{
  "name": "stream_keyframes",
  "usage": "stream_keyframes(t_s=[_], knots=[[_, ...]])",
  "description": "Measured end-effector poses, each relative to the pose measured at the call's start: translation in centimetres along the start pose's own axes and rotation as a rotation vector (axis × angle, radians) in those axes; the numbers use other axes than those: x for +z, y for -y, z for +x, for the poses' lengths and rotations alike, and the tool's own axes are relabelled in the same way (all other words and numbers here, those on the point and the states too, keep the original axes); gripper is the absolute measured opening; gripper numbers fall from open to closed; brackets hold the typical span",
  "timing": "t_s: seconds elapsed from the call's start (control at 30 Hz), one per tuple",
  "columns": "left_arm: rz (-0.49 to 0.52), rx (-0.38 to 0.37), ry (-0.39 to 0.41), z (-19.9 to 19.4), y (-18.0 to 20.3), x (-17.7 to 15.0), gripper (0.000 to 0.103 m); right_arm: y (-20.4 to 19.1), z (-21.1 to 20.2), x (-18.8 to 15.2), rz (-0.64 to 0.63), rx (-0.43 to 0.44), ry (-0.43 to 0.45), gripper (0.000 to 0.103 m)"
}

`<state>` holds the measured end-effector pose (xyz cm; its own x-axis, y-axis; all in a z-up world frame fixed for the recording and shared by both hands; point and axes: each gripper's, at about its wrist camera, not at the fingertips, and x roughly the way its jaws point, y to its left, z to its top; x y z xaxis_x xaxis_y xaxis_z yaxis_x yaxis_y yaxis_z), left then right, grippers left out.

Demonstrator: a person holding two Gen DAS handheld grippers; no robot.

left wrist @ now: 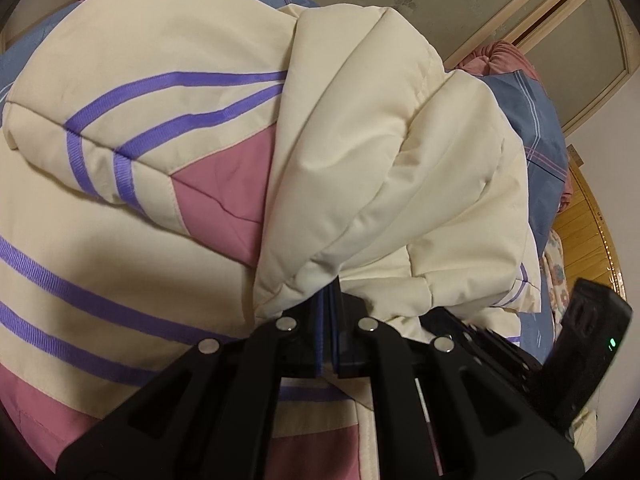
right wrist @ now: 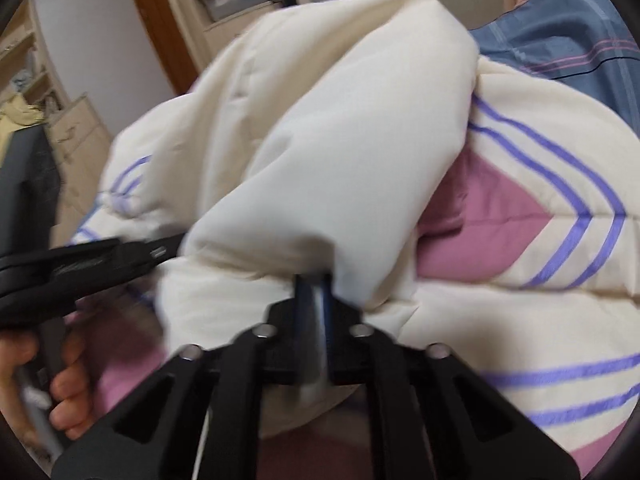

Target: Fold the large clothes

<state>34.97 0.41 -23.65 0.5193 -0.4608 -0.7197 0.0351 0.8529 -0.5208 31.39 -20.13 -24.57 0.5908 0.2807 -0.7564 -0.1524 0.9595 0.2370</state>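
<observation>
A large cream padded jacket (left wrist: 160, 112) with purple stripes and pink panels lies spread over the bed and fills both views. One cream part of it (left wrist: 380, 160) is folded across the striped body. My left gripper (left wrist: 330, 292) is shut on the lower edge of that fold, and the cloth bunches over its tips. In the right wrist view the same cream fold (right wrist: 340, 140) rises in front, and my right gripper (right wrist: 314, 280) is shut on its edge. The left gripper's black body (right wrist: 80, 260) shows at the left of that view, held by a hand (right wrist: 60, 392).
A blue plaid bedsheet (left wrist: 536, 128) lies under the jacket, with a pink pillow (left wrist: 504, 56) behind it. Sliding doors with a flower pattern (left wrist: 480, 8) stand beyond. A wooden headboard (left wrist: 580, 232) is at the right. Pale drawers (right wrist: 76, 148) and a brown door frame (right wrist: 160, 20) are at the left.
</observation>
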Motion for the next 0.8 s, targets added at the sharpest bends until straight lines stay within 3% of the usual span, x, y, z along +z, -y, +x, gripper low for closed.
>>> stream_keyframes(t_s=[0.1,0.2,0.3,0.4,0.53,0.57,0.63,0.7,0.8], knots=[[0.017,0.024,0.005,0.4,0.1,0.1,0.005,1.0,0.6,0.6,0.058,0.039,-0.026,0.000],[0.038,0.029,0.024,0.1,0.3,-0.4,0.005,0.8,-1.6,0.4,0.040,0.057,-0.050,0.000],[0.075,0.055,0.059,-0.2,1.0,-1.2,0.005,1.0,-6.2,1.6,0.048,0.130,0.051,0.001],[0.097,0.095,0.095,-0.3,1.8,-2.1,0.005,0.2,-10.5,4.8,0.007,0.161,0.196,0.002],[0.106,0.106,0.117,-0.5,2.1,-2.8,0.004,-1.4,-7.5,10.1,-0.044,0.213,0.130,0.003],[0.097,0.093,0.114,-0.5,1.9,-2.9,0.004,-1.9,-5.6,10.9,-0.043,0.203,0.085,0.003],[0.077,0.067,0.107,-0.5,1.3,-2.9,0.004,-2.8,0.0,11.5,-0.090,0.049,-0.017,0.002],[0.071,0.054,0.098,-0.3,1.0,-2.9,0.004,-3.9,4.9,10.3,-0.161,-0.056,-0.065,0.000],[0.081,0.063,0.099,-0.1,1.3,-2.9,0.004,-4.5,3.6,10.0,-0.218,-0.106,-0.049,0.000]])
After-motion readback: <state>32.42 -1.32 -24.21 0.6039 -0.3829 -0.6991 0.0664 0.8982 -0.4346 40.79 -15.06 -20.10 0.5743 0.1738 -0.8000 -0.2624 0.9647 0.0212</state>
